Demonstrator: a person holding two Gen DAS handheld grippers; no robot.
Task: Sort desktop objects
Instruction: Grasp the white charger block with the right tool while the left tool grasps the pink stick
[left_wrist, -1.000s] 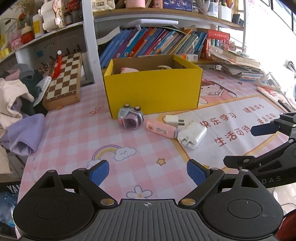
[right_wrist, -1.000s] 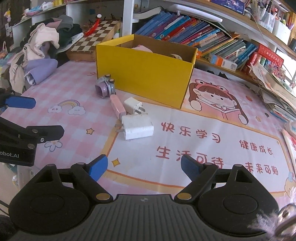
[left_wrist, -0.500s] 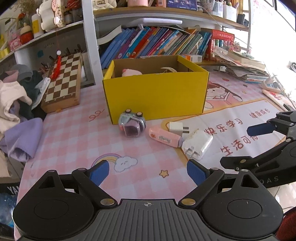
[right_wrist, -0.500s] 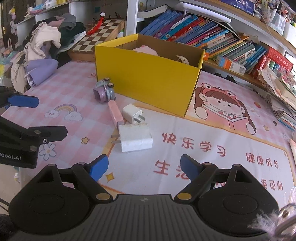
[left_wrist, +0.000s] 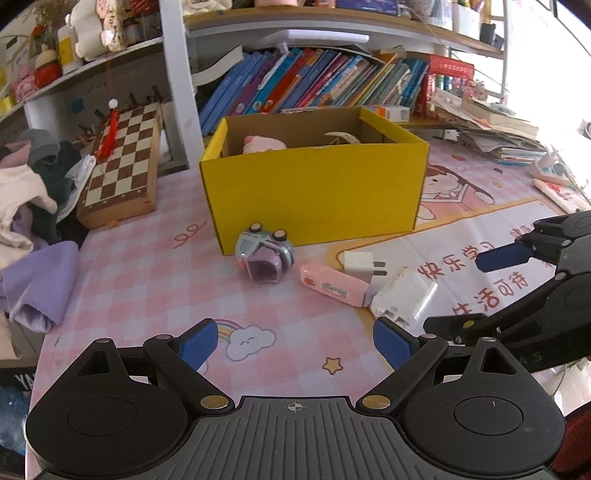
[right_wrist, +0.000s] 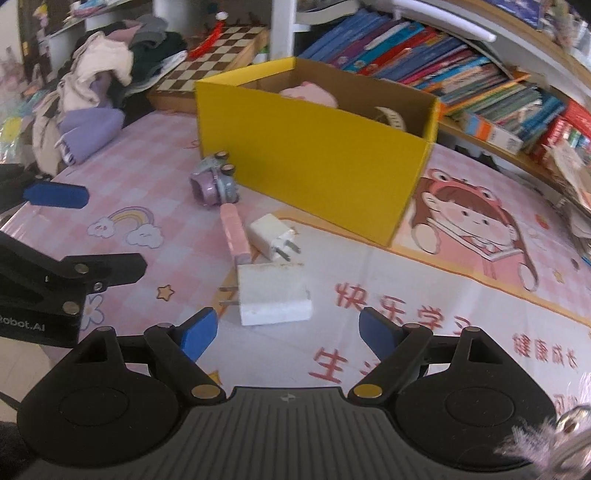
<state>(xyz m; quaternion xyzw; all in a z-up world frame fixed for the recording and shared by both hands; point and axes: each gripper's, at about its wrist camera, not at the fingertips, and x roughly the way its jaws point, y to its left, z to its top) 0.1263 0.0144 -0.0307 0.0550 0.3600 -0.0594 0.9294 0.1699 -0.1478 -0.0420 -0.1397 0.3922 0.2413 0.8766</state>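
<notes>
Both claws have drawn nearer the clutter since a second ago, the objects now looming larger in each view; the left gripper (left_wrist: 291, 341) hangs wide and empty, with the purple toy camera (left_wrist: 264, 254) just ahead of its fingers and the yellow box (left_wrist: 314, 195) behind that; the pink correction tape (left_wrist: 334, 286) lies ahead and to the right, touching the large white charger (left_wrist: 404, 295), with the small white plug (left_wrist: 362, 262) just beyond; the right gripper (right_wrist: 288, 334) is likewise spread wide, holding nothing, the large white charger (right_wrist: 273, 291) just ahead between its blue pads; the box already holds a pink item (right_wrist: 310, 94).
</notes>
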